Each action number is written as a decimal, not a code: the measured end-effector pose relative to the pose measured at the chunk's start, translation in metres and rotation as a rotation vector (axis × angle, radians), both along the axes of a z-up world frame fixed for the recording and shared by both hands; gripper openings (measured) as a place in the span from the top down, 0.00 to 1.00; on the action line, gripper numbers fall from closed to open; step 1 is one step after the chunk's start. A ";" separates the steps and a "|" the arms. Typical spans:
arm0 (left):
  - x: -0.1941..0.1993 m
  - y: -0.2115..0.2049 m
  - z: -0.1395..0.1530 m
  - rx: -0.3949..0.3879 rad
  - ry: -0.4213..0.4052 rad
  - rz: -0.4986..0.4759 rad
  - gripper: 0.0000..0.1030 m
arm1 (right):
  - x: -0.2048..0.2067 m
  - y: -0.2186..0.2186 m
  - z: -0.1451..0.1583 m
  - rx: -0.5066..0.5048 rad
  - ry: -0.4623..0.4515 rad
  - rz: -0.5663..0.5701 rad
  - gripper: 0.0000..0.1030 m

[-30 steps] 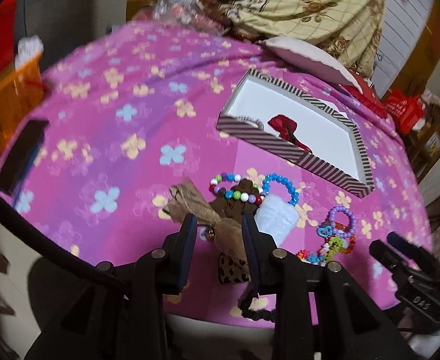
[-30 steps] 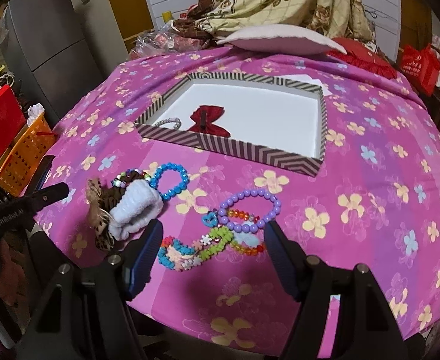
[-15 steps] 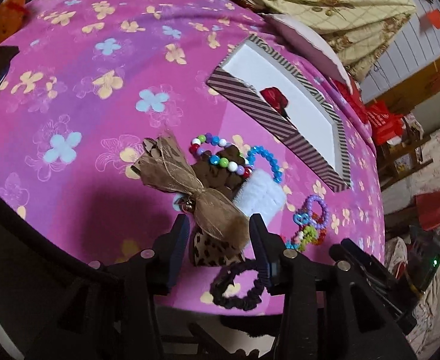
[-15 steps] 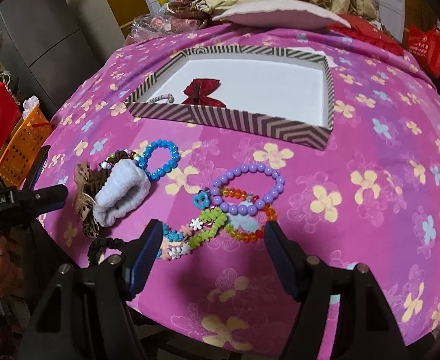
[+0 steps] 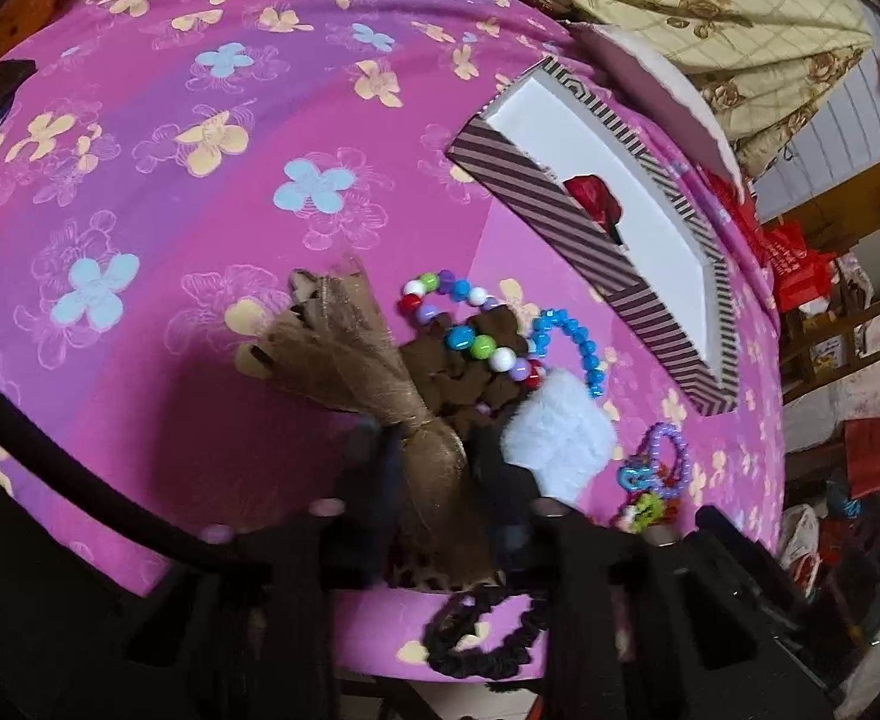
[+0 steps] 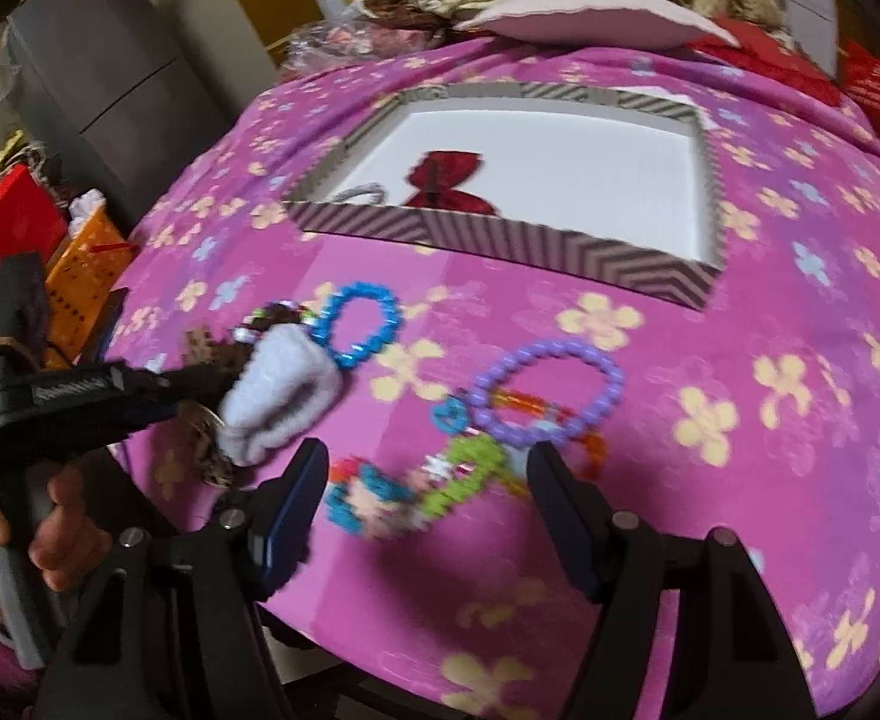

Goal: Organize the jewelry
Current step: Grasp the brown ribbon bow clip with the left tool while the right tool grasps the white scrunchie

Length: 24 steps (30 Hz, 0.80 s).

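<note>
The brown bow [image 5: 374, 384] is squeezed by the left claw [image 5: 434, 480], which was just closing. The right claw [image 6: 428, 480] is held wide apart over the bead bracelets [image 6: 440, 474].

Our right gripper [image 6: 425, 501] hangs open over a tangle of beaded bracelets [image 6: 434, 480] on the flowered pink cloth [image 6: 770, 408].

Beyond them we see a purple bead bracelet [image 6: 551, 390], a blue one [image 6: 359, 324] touching a white fluffy band [image 6: 278, 396], and a striped tray [image 6: 500, 243] holding a red bow [image 6: 446, 183]. At left, a hand [image 6: 50, 534] holds the left gripper [image 6: 200, 387] against the pile.
</note>
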<state>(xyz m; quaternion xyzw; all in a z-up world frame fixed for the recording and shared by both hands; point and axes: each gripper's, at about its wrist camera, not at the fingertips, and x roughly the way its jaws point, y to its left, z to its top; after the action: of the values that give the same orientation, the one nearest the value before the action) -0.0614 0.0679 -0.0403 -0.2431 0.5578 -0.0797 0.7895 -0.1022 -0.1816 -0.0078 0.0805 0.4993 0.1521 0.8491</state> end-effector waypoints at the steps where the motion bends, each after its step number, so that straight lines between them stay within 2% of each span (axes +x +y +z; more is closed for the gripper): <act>1: 0.000 0.003 0.001 -0.007 -0.006 0.001 0.70 | 0.003 0.005 0.000 0.011 0.003 0.012 0.34; 7: -0.001 0.023 0.018 0.031 -0.068 0.022 0.74 | 0.027 0.050 -0.008 0.058 0.016 0.114 0.39; 12: -0.004 0.032 0.025 0.039 -0.076 -0.004 0.74 | 0.048 0.070 -0.035 0.103 0.085 0.116 0.40; 13: -0.005 0.032 0.027 0.030 -0.078 -0.014 0.74 | 0.049 0.072 -0.040 0.103 0.093 0.122 0.51; 15: -0.005 0.034 0.035 -0.014 -0.090 -0.042 0.74 | 0.048 0.072 -0.041 0.113 0.075 0.121 0.61; 16: -0.005 0.036 0.040 -0.027 -0.102 -0.048 0.74 | 0.047 0.072 -0.039 0.112 0.063 0.127 0.70; 19: -0.002 0.037 0.055 -0.009 -0.137 -0.051 0.74 | 0.045 0.069 -0.030 0.102 0.036 0.140 0.75; 24: 0.006 0.042 0.075 -0.005 -0.187 -0.035 0.74 | 0.044 0.057 -0.013 0.107 -0.005 0.132 0.76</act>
<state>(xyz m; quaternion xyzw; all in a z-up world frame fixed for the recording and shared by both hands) -0.0553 0.1098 0.0351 -0.2269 0.4858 -0.1173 0.8359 -0.0583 -0.1246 -0.0208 0.0920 0.4926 0.2345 0.8330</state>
